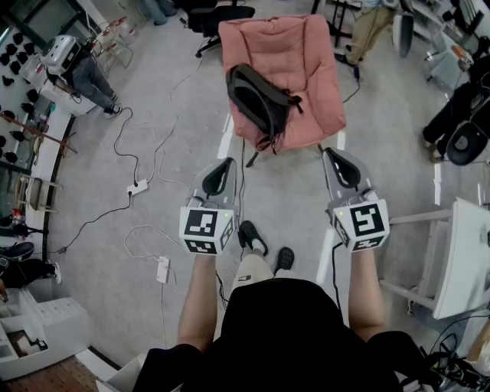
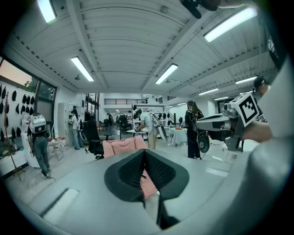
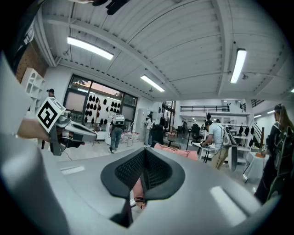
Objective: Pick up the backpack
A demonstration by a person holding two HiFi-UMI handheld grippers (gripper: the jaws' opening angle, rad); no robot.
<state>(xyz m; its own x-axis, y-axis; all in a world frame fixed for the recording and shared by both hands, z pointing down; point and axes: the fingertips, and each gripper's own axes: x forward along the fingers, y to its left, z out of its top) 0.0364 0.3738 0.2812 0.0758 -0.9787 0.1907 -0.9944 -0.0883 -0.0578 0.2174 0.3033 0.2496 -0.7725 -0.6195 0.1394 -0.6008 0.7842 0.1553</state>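
Looking steeply down from head height onto a grey floor [image 1: 176, 84]. Holding the left tool [image 1: 223, 167] out ahead at lower left, pressed together, pinching nothing. Holding the right tool [image 1: 335, 159] level with it at lower right, likewise pressed together and empty. Pointing both slightly downward toward a pink padded chair [image 1: 306, 61] straight ahead.

Lying on the left half of that chair: the black backpack [image 1: 260, 103], tilted, overhanging the front-left edge of the seat, with straps dangling past the rim. Well apart from both tools, touched by neither.

Between the tools and the chair's front edge: a bare strip of floor, open for stepping forward. Directly below, between the forearms: dark shoes [image 1: 253, 237] on that same strip.

To the left: thin cables [image 1: 130, 145] looping across the floor to a white power strip [image 1: 138, 186], near the left tool but not under it; farther left, wide open floor. To the right: a white surface [image 1: 467, 260], near edge just beside the right forearm, narrowing the room on that side.

Beyond the chair's back edge: a black office chair [image 1: 218, 15]. At the far left border a bystander [image 1: 84, 73], at the far right a second bystander [image 1: 452, 115], both well clear of the pink chair. Seen along either tool's own tips: pink padding straight past the closed ends.
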